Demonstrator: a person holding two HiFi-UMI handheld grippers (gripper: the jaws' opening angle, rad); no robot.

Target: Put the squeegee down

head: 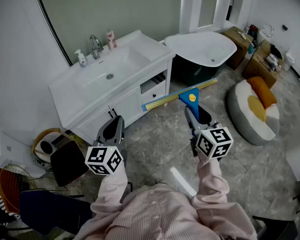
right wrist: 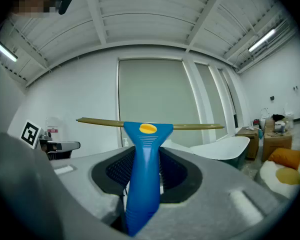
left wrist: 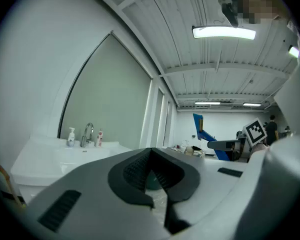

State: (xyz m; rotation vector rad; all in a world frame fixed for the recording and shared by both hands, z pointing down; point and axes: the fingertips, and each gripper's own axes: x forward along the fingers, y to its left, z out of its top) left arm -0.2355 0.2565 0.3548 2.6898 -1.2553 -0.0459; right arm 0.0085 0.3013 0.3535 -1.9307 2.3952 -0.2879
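Observation:
The squeegee [head: 191, 99] has a blue handle with a yellow dot and a long olive blade held level across the top. My right gripper [head: 195, 115] is shut on the handle, holding it in the air over the tiled floor, in front of the white vanity [head: 140, 91]. In the right gripper view the handle [right wrist: 145, 174] stands between the dark pads and the blade [right wrist: 150, 125] crosses above them. My left gripper [head: 115, 123] hovers to the left at about the same height, near the vanity's front, shut with nothing in it. Its fingertips [left wrist: 150, 153] meet in the left gripper view.
A faucet [head: 95, 46] and small bottles stand at the sink's back [head: 110, 59]. A white bathtub [head: 202, 48] lies beyond, with cardboard boxes [head: 260, 59] at the far right. A white and orange beanbag [head: 254, 109] sits on the floor to the right. Clutter and a dark chair [head: 67, 161] are at lower left.

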